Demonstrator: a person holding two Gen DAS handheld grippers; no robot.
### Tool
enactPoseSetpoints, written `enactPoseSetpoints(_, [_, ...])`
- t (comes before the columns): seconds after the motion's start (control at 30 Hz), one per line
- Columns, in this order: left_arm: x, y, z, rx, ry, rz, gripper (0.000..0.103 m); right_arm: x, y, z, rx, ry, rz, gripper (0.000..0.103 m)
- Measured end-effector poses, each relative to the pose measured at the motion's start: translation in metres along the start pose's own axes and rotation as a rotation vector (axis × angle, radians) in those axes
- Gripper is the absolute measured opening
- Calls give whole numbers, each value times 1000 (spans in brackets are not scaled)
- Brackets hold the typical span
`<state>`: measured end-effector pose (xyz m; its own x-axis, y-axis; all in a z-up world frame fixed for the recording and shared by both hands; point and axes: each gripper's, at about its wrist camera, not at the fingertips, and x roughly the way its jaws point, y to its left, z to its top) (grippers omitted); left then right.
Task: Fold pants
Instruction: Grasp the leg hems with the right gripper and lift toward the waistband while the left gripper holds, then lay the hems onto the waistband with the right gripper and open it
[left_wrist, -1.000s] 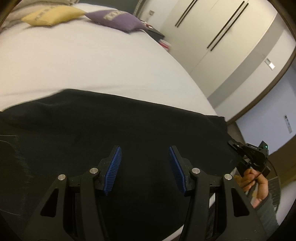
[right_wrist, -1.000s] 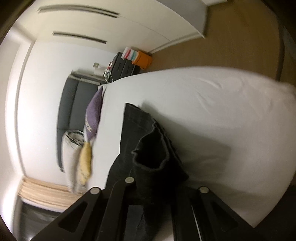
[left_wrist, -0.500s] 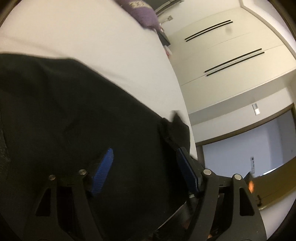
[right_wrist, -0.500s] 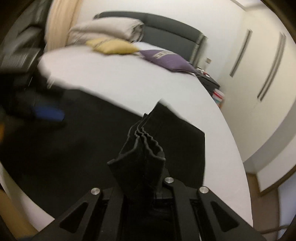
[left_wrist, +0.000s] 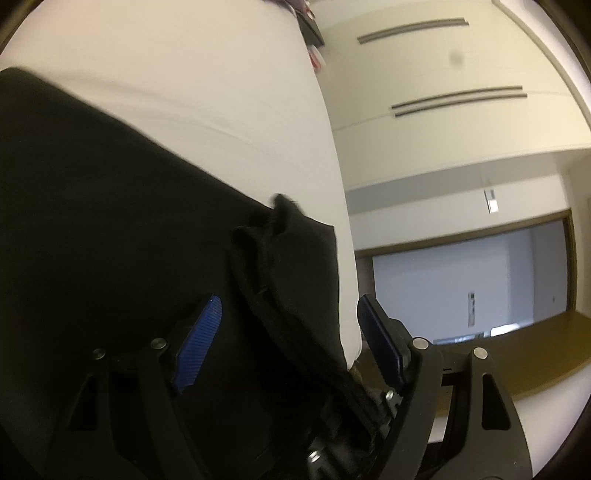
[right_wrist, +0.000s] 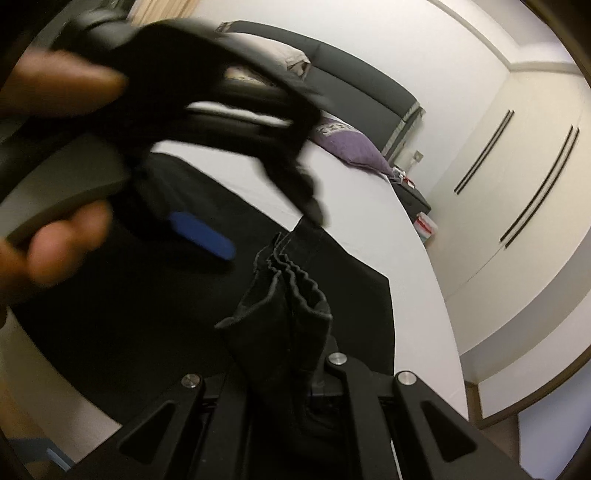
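Straddling bunched pants (left_wrist: 280, 258) hem, L gripper (left_wrist: 291, 332) jaws opening, prob. not touching; R gripper (right_wrist: 284, 354) clamps same hem, nearer.

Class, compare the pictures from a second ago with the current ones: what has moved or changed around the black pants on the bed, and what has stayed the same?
The left gripper has swung over to the bunched hem of the black pants, which now lies between its opening jaws, untouched by the pads. It now looms close in the right wrist view, with the person's hand. The right gripper stays shut on that bunched hem. The pants still lie on the white bed.
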<state>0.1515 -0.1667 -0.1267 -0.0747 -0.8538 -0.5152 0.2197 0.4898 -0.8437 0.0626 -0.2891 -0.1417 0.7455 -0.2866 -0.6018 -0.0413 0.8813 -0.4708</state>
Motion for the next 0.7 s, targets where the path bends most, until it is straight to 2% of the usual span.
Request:
enactPoseSetpoints(0.17, [-2,2,2,-3,19,-9,74,-6,7,6,-21,-16,-1,5])
enactPoseSetpoints(0.2, [-3,3,3,-4,20,-3,68,-8,9,8,-28,-20,-1,5])
enactPoseSetpoints(0.23, [-5,5,3,-2,25,-11,45,-7,8,9,-31,-24,-1,5])
enactPoseSetpoints(0.3, [-3,4,0,-1,34,2,16,-11,12,15,-40,-34,-4,5])
enactPoseSetpoints(0.33, [-9,6,-1,7,32,-4,9,-12,14,16,-44,-38,-2,5])
enactPoseSetpoints(0.5, [-52,15,-6,36,-11,-12,6,-18,32,29,-81,-64,25,5])
enactPoseSetpoints(0.7, [-111,31,-9,58,-60,41,6,-25,58,51,-134,-110,70,5])
